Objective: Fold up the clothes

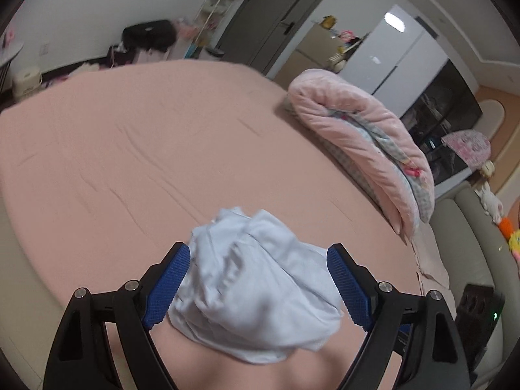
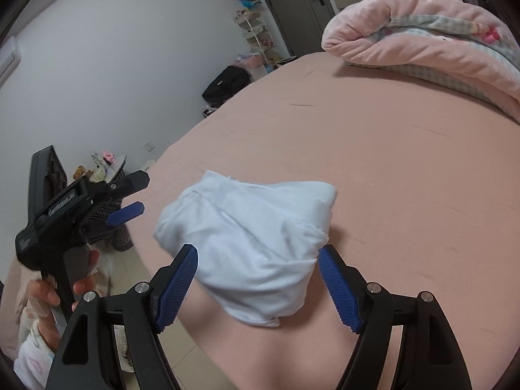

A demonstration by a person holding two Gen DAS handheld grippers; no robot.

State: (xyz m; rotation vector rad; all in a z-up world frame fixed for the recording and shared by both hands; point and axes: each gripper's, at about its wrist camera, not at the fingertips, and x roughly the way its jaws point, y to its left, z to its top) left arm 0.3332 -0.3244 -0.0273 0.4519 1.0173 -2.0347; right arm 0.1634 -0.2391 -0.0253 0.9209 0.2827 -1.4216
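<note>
with the pale blue garment bundled on the pink bed and both the left gripper and right gripper spread apart, empty, folding looks done; next, i judge, fetch another piece.

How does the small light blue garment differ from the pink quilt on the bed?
The light blue garment is a small, thin, plain bundle; the pink quilt is large, thick, with a checked lining. The garment lies near the grippers, the quilt farther off. Both rest folded on the pink bed.

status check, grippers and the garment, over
Left gripper and right gripper open, empty. Light blue garment bundled on pink bed. Nothing blocking.
</note>
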